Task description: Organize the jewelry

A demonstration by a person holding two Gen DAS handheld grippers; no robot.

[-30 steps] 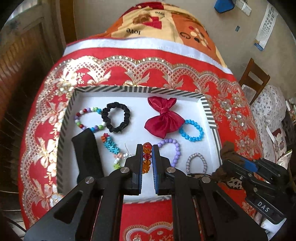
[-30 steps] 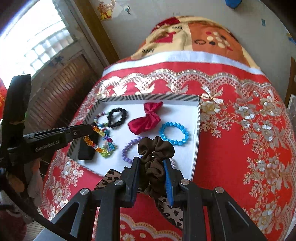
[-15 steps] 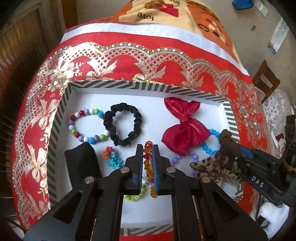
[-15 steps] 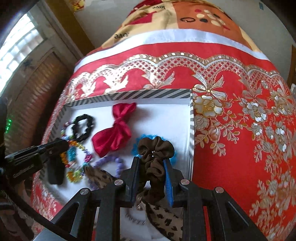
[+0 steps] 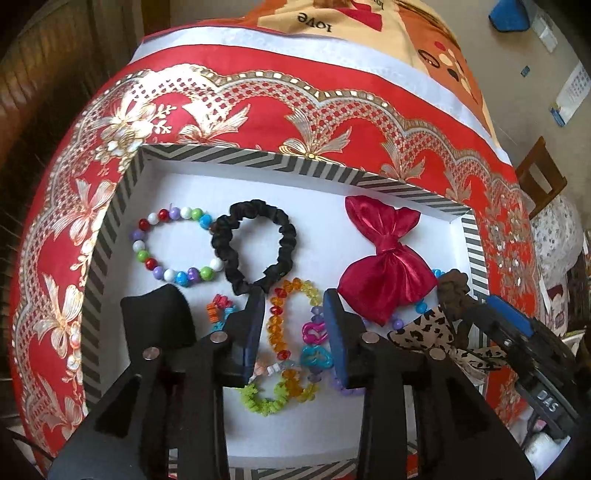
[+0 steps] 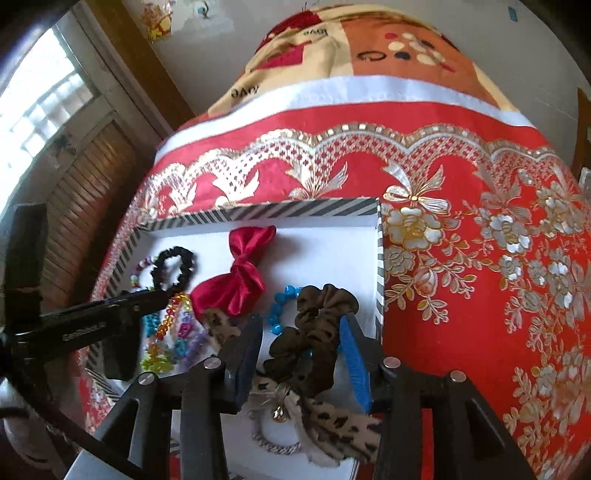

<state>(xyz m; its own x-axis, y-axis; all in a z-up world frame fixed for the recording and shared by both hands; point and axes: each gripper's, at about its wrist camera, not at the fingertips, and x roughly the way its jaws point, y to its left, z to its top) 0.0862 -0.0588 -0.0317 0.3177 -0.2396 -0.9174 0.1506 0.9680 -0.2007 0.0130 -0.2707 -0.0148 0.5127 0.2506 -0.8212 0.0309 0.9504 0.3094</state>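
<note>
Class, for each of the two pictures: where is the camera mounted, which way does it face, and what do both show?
Left wrist: on the left claw, angled down into the striped tray; its opening jaws straddle the amber bead bracelet.
Right wrist: on the right claw, facing down at the tray's right end; its opening jaws flank the brown scrunchie.
Shared: the tray, red bow, black scrunchie; each shows the other claw.

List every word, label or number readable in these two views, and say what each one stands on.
"love", upside down, on the orange blanket beyond the red cloth.
"DAS", upside down, on the right tongs as the left wrist view shows them.
Raised lettering on the left tongs' side, in the right wrist view: too blurred to read.
Wall calendar: print too small to read.
</note>
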